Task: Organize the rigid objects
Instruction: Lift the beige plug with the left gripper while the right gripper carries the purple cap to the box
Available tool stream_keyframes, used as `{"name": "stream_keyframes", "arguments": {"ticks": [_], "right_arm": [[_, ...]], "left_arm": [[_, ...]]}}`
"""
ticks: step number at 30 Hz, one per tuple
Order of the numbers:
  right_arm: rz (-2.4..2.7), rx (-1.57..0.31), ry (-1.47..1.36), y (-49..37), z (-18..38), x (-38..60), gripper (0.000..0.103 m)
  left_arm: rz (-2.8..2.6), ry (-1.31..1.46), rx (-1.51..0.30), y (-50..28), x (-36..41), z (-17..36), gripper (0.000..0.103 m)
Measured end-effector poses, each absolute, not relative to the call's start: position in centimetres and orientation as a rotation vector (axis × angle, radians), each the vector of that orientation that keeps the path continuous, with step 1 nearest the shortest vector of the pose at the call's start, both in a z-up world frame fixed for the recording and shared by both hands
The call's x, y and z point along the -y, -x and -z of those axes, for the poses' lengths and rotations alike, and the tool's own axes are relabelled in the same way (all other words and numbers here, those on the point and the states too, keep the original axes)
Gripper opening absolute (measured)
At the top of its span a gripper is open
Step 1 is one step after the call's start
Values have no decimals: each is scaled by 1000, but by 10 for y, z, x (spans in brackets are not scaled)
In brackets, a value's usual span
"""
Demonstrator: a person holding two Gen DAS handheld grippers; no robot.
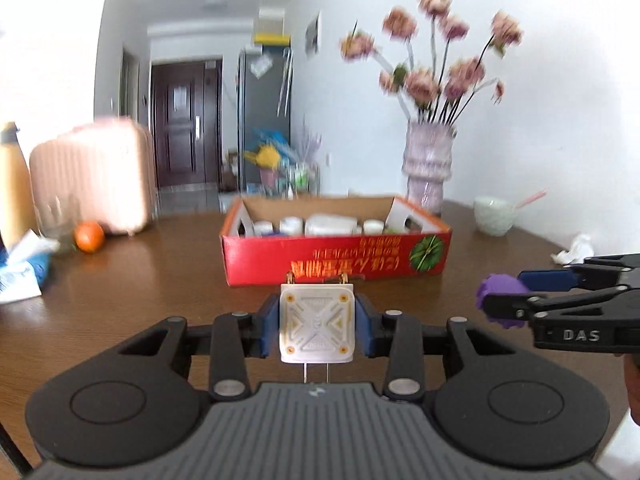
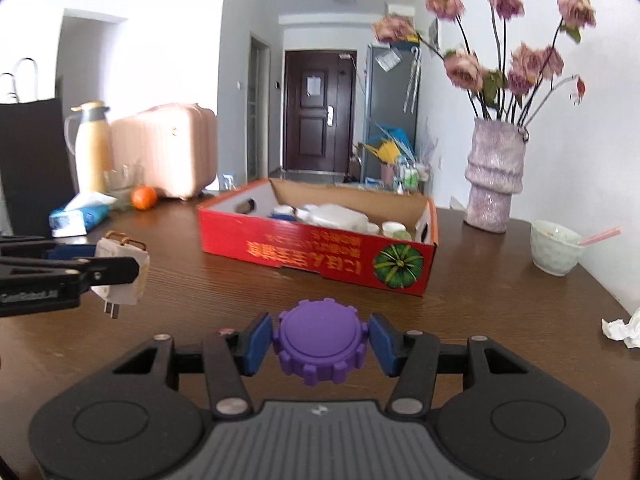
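My left gripper (image 1: 317, 322) is shut on a white square plug adapter (image 1: 317, 326), prongs pointing back, held above the brown table; it also shows in the right wrist view (image 2: 120, 268). My right gripper (image 2: 320, 344) is shut on a purple toothed round cap (image 2: 322, 346), also seen at the right of the left wrist view (image 1: 502, 294). A red cardboard box (image 1: 336, 258) with white bottles and jars inside stands ahead of both grippers; in the right wrist view the box (image 2: 320, 248) lies just beyond the cap.
A purple vase of pink flowers (image 2: 494, 176) and a white cup with a pink spoon (image 2: 554, 246) stand at the right. Crumpled tissue (image 2: 624, 328) lies near the right edge. An orange (image 2: 144, 197), tissue pack (image 2: 78, 216), glass, thermos and pink suitcase are at the left.
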State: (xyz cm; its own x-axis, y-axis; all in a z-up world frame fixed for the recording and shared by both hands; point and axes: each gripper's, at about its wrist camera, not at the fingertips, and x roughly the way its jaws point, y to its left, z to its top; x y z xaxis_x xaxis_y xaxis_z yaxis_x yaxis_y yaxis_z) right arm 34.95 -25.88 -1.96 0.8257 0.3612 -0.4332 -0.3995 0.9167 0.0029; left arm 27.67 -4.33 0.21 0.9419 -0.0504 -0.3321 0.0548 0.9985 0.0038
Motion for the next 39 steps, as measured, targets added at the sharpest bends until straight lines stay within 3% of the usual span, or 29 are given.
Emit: {"name": "stream_keyframes", "arguments": {"ticks": [20,31,39], "right_arm": [[-369,-164,37,-153,-13,263,53],[-318,-24,76,-119,-18,264,53],[-316,-65,2,-143,-8,273,53]], "left_arm": [[-20,73,-122,-77,9,-34,39],[-52,52,-131,-73,18,-31,39],[-49,52,-146,-100,21,-35,39]]}}
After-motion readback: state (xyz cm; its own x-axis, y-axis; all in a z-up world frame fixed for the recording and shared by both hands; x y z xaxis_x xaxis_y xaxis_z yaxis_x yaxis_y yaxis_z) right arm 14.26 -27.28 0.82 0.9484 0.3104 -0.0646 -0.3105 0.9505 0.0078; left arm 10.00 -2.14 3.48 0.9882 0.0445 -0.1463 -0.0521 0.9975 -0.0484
